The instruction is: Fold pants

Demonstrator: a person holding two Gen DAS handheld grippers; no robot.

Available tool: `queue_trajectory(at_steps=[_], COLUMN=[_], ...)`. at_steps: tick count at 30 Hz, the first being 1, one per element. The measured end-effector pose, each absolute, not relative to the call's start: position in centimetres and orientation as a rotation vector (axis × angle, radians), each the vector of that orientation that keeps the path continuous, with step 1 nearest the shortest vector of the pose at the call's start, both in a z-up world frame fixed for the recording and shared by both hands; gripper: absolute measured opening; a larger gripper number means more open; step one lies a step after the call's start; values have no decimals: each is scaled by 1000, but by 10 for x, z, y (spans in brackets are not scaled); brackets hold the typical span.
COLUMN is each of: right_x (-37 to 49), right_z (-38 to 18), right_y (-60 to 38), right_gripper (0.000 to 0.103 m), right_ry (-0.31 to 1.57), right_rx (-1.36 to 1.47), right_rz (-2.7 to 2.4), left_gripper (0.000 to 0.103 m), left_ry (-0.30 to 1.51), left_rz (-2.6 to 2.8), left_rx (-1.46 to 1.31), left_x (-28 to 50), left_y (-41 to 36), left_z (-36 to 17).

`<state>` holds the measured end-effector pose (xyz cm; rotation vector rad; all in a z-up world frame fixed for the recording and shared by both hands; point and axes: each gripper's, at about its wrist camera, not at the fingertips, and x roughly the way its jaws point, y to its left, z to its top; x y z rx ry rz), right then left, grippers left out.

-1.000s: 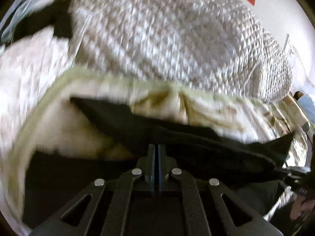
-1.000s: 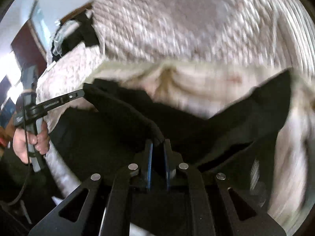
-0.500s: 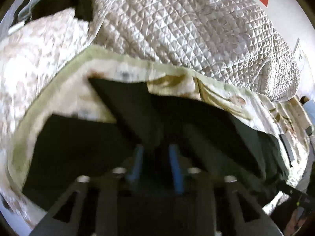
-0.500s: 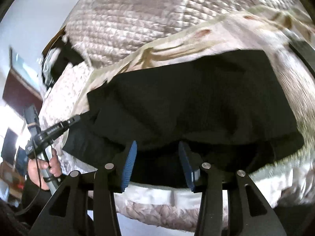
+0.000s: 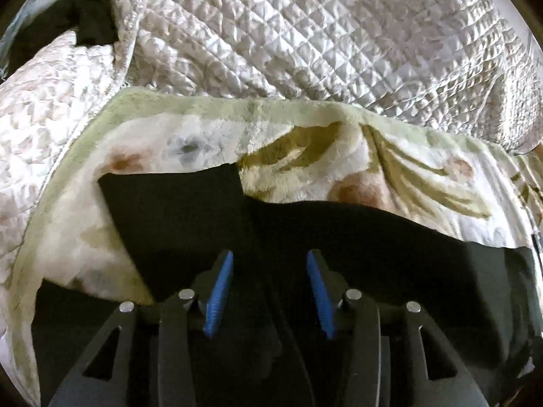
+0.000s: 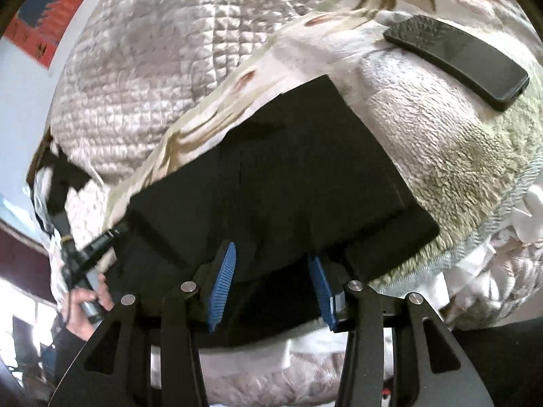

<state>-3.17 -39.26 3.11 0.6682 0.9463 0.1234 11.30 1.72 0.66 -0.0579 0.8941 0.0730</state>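
Black pants (image 6: 278, 176) lie folded on the blanket (image 5: 305, 156) — left tool (image 5: 269, 281) opening, right tool (image 6: 273, 278) parted, both empty.

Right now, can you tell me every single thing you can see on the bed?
pants: one, black, folded flat on the fleece blanket, under both grippers
fleece blanket: one, cream with green and tan flower print, spread under the pants
quilted cover: one, silvery white, bunched behind the blanket
phone: one, black, on the blanket beyond the pants, apart from them
poster: one, red, on the wall
left hand-held gripper: one, black with blue pads, jaws opening, no pad pressing the pants
right hand-held gripper: one, black with blue pads, open over the pants' near edge
person's hand: one, holding the left gripper's handle
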Motion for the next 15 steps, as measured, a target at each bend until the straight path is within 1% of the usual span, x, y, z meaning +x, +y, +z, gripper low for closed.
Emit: queue_trajectory(at_steps=[4, 5, 6, 7, 8, 9, 10, 14, 15], right_x=[-27, -26, -26, -25, -25, -24, -24, -25, -25], right_z=[35, 36, 35, 33, 30, 26, 24, 26, 26], right_y=[-390, -389, -387, -388, -390, -393, -394, -394, -394], right_gripper=[44, 42, 35, 28, 26, 24, 21, 21, 21], right_ry=[914, 910, 910, 914, 919, 925, 925, 915, 912], right_rx=[641, 628, 608, 600, 608, 627, 635, 630, 636], right_rz=[101, 95, 82, 72, 69, 68, 65, 67, 67], left_gripper=[48, 48, 47, 38, 26, 8, 4, 3, 3], left_ry=[911, 906, 900, 897, 890, 886, 880, 794, 802], left_rz=[103, 107, 113, 117, 127, 140, 140, 178, 167], left_rx=[-41, -38, -34, -30, -25, -19, -31, -83, -110], left_x=[126, 126, 127, 127, 127, 128, 127, 105, 97], left_y=[19, 20, 20, 21, 21, 22, 25, 40, 46], left_z=[-5, -7, -8, -8, -8, -7, -6, 16, 23])
